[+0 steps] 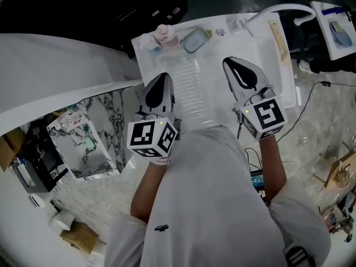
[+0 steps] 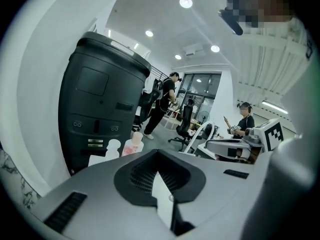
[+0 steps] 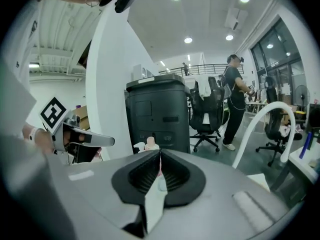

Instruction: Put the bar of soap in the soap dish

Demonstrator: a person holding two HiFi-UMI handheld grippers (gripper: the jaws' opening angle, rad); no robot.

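A blue-grey soap dish (image 1: 194, 39) lies at the far end of a white tray-like worktop (image 1: 267, 65), next to a pink-and-white bottle (image 1: 164, 35). Whether a bar of soap is in the dish I cannot tell. My left gripper (image 1: 162, 77) hangs shut and empty over the near left part of the worktop. My right gripper (image 1: 228, 62) is shut and empty too, to the right of the dish and nearer me. In the left gripper view the shut jaws (image 2: 157, 152) point past the bottle (image 2: 132, 147). The right gripper view shows shut jaws (image 3: 160, 152) and the bottle (image 3: 149, 144).
A tall black bin (image 2: 102, 104) stands beyond the worktop. A white curved pipe (image 1: 283, 8) arches at the far right, and a wooden strip (image 1: 278, 38) lies along the right rim. A marbled panel (image 1: 105, 127) is at the left. People and office chairs (image 3: 207, 109) are in the background.
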